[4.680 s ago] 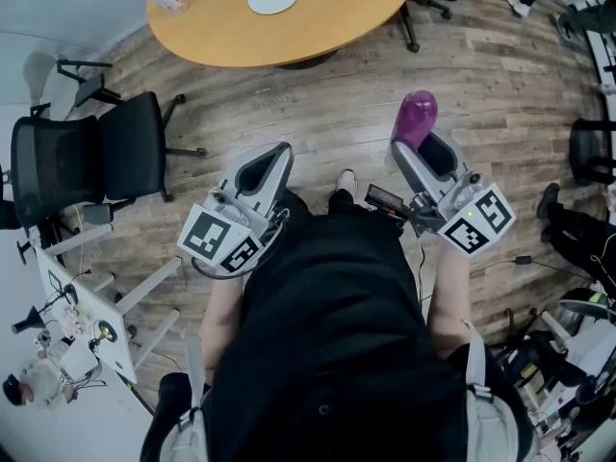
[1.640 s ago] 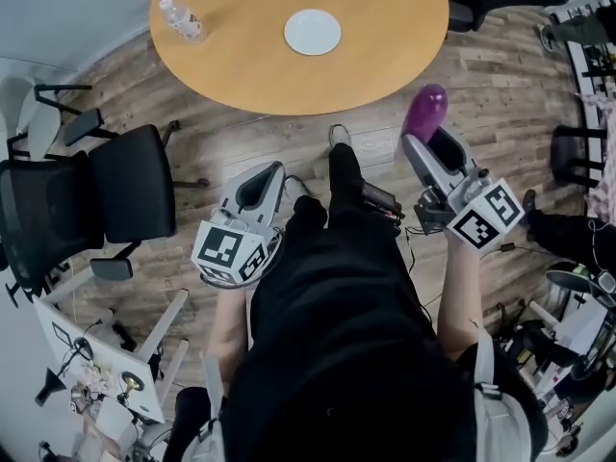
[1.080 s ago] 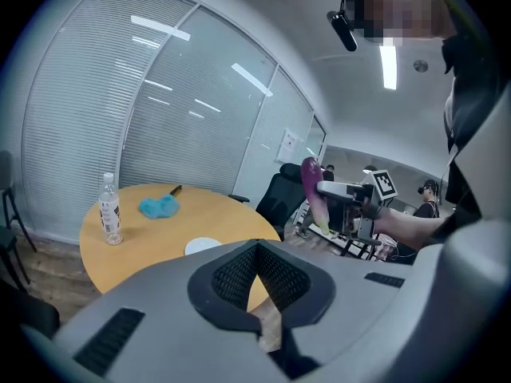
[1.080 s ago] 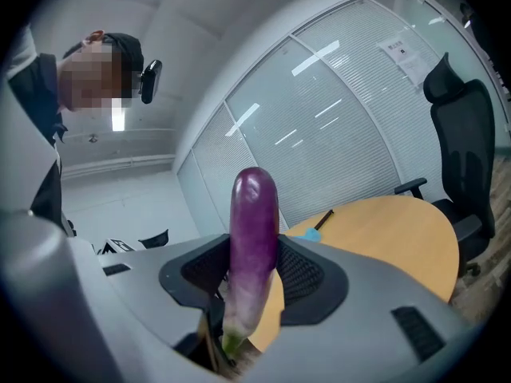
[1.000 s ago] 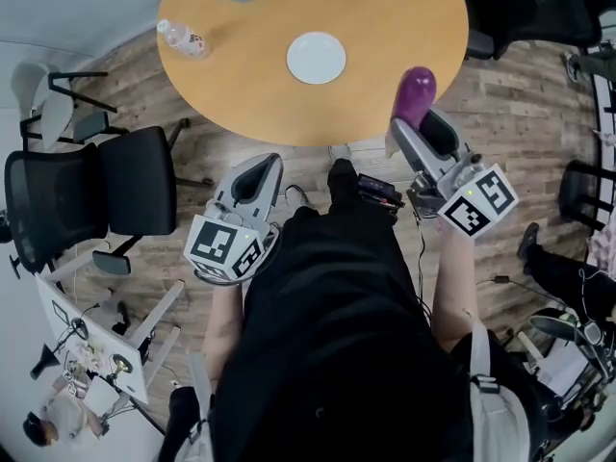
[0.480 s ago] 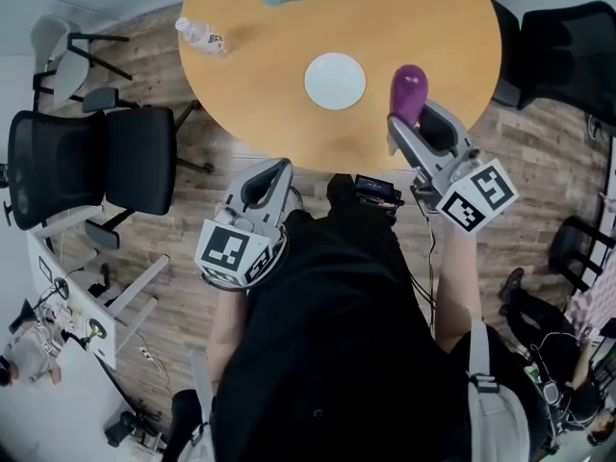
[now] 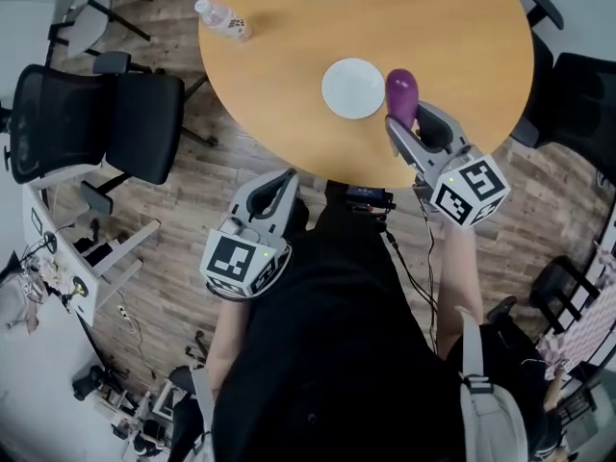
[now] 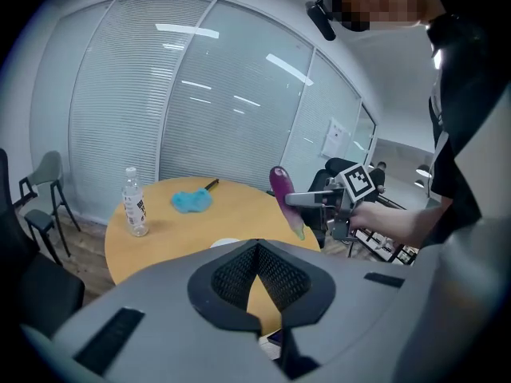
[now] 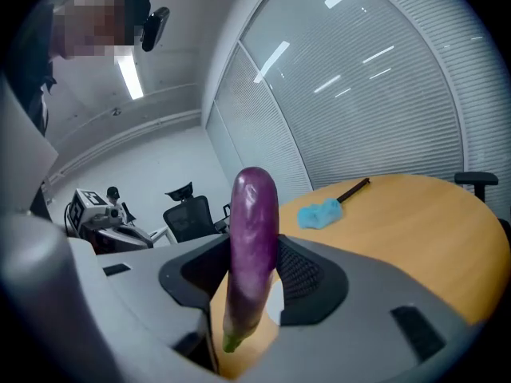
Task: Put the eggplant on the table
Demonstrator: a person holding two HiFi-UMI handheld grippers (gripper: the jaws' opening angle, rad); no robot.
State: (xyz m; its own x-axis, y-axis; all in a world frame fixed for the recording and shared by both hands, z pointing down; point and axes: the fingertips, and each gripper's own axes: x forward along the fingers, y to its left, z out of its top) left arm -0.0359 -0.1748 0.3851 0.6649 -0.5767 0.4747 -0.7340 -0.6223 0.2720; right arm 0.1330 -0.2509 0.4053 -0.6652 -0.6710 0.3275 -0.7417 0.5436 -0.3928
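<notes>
Eggplant (image 7: 401, 91), glossy purple and long, hangs stem-down clenched in the right gripper (image 7: 408, 131) over the round wooden table (image 7: 462, 27) beside a white plate (image 7: 352, 88); released this high it might topple and roll off the near edge, while the empty left gripper (image 7: 274, 189) keeps its jaws pressed together.

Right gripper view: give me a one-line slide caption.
Right gripper shut on an upright purple eggplant, wooden table beyond.

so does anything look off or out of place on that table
Nothing stands out. The bottle stands upright, the plate and blue duster lie flat on the table, and the eggplant is upright in the right gripper.
</notes>
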